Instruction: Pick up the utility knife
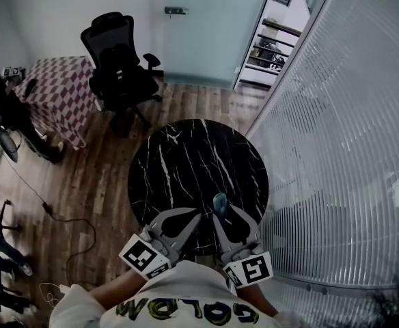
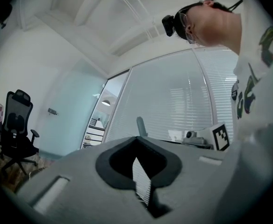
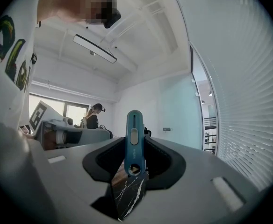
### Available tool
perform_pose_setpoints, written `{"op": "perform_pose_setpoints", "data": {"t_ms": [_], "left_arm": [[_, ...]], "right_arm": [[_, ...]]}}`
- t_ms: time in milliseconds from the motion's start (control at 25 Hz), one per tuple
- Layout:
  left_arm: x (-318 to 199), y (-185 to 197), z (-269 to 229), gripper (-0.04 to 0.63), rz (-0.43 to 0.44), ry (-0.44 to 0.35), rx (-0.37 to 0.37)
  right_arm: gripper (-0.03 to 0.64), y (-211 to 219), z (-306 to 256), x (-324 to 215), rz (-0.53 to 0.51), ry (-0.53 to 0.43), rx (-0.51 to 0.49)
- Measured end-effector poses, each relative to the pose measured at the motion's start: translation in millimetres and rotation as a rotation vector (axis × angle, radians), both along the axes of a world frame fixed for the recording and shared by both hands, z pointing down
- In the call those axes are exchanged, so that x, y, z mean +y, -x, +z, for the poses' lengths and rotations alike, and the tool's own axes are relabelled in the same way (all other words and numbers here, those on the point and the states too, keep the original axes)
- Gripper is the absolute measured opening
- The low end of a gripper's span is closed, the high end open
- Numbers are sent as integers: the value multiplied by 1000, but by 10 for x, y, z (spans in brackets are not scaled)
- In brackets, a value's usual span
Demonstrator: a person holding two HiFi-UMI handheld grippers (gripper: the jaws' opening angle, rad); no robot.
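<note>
Hovering low over the near rim of the round black marble table (image 1: 186, 149), both tools point away from the person. Left gripper (image 2: 137, 141): jaws drawn together at the tips, only a thin sliver of light between them, nothing held. It looks parked out of the way as the idle hand. Right gripper (image 3: 135, 146): jaws closed on the blue utility knife (image 3: 134, 125), pads pressing its lower body from both sides. Knife stands on end between them, slider facing the camera, tip end above the jaws, and it is clear of the tabletop seen below. Judgement: gripping low on the handle keeps it steady, and the pick-up seems essentially made.
</note>
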State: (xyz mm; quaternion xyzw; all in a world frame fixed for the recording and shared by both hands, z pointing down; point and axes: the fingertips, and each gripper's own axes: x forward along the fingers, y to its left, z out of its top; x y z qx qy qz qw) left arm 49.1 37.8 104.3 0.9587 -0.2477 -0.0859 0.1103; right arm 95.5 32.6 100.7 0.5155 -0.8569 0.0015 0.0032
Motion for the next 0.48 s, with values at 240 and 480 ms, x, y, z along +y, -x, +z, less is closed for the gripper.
{"op": "perform_pose_setpoints", "data": {"t_ms": [240,480], "left_arm": [[-24,59,24,3,-8,4,-3],[-15,88,49,3,-5,7,0]], "right_arm": [[132,42,23,-13,1,7,3],[132,91,51,-6,1,11,8]]}}
